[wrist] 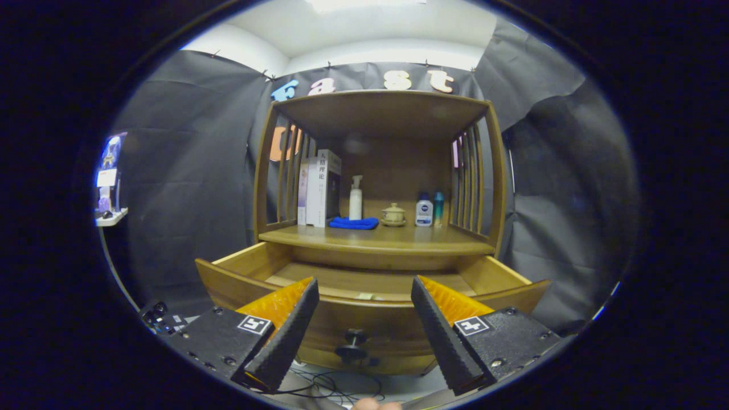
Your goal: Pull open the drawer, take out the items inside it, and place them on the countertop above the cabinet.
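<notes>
- Black ribbed fingers point(296, 330) with orange backing form the gripper point(364, 333), spread wide apart and holding nothing; the gap between them is free.
- Behind them stands a tall open-fronted wooden cabinet point(492, 171) with slatted sides, black cloth hanging close on either flank.
- Its wide wooden drawer point(228, 282) is pulled out toward the fingers, the front edge running between both fingertips; the visible drawer floor looks bare apart from a small pale scrap point(364, 296) near the front lip.
- Its wooden countertop point(398, 239) has open room along the front edge.
- Along the back of that countertop: upright white books point(319, 191), a folded blue cloth point(353, 223), a white spray bottle point(355, 198), a small tan lidded cup point(393, 214), a white-and-blue bottle point(424, 209) and a slim teal bottle point(438, 208).
- A black round knob point(353, 344) sits on the drawer front, between the fingers and untouched.
</notes>
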### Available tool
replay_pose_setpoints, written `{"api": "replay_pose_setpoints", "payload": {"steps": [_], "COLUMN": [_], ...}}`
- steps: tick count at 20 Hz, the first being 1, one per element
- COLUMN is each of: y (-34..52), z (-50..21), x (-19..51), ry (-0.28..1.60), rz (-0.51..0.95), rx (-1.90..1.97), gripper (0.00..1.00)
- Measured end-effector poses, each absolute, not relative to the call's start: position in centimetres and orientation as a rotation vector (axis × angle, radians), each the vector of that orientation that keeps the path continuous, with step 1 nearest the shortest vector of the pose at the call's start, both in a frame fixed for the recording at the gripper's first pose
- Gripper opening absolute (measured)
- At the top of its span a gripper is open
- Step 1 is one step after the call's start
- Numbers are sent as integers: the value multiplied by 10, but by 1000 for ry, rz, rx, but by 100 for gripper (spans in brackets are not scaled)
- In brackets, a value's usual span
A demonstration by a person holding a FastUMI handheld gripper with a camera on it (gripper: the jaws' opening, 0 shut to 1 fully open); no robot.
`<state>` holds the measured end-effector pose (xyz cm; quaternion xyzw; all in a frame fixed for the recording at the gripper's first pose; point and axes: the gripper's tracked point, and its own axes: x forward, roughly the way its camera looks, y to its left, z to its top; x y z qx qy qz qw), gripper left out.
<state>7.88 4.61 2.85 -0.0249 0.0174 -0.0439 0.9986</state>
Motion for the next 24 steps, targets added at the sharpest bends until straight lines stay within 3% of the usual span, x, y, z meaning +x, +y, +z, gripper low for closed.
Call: {"api": "replay_pose_setpoints", "payload": {"steps": [5,13,21,24], "y": [37,32,42,42], "z": [56,3,-39,-53], "x": [115,186,201,201], "ry": [117,618,867,914], "rz": [-58,30,52,52], "rx": [-63,0,48,32], "gripper": [100,99,82,72]}}
